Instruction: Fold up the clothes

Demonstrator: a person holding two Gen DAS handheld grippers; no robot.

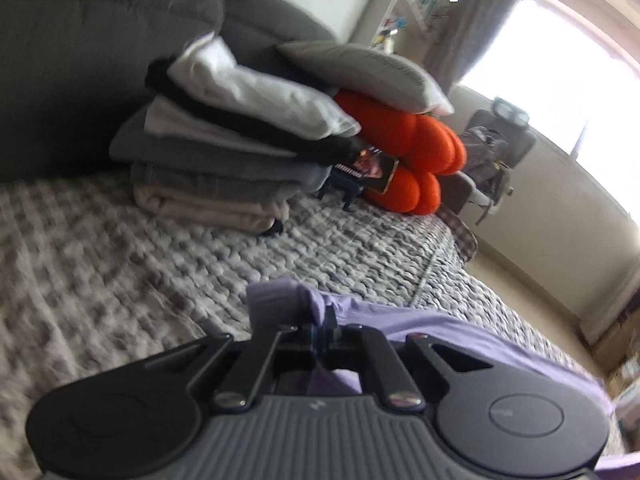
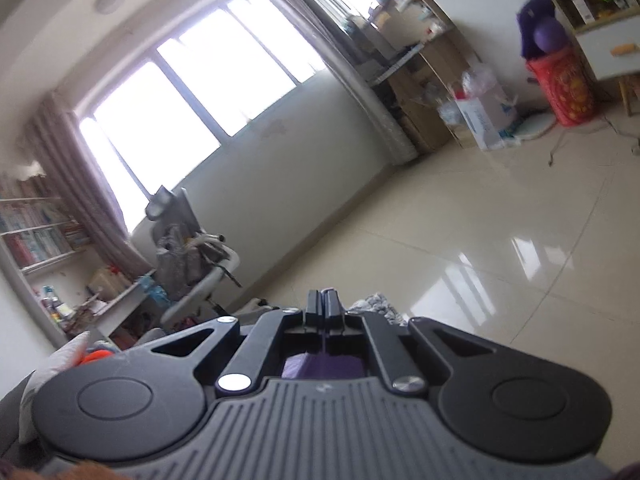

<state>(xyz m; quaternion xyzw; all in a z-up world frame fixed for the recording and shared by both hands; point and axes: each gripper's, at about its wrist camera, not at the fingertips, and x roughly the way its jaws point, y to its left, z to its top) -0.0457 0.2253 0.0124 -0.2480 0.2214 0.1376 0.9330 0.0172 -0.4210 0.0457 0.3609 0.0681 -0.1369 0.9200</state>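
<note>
Both grippers, left and right, clamp soft lilac cloth above the knobbly knit blanket.

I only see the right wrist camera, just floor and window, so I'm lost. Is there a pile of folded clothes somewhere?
Observer: Yes, a stack of folded clothes sits on the knitted blanket.
Operator: What's my left gripper doing?
Observer: It is shut on a lilac garment.
Operator: What's next to the stack?
Observer: An orange cushion, just right of it.
</note>
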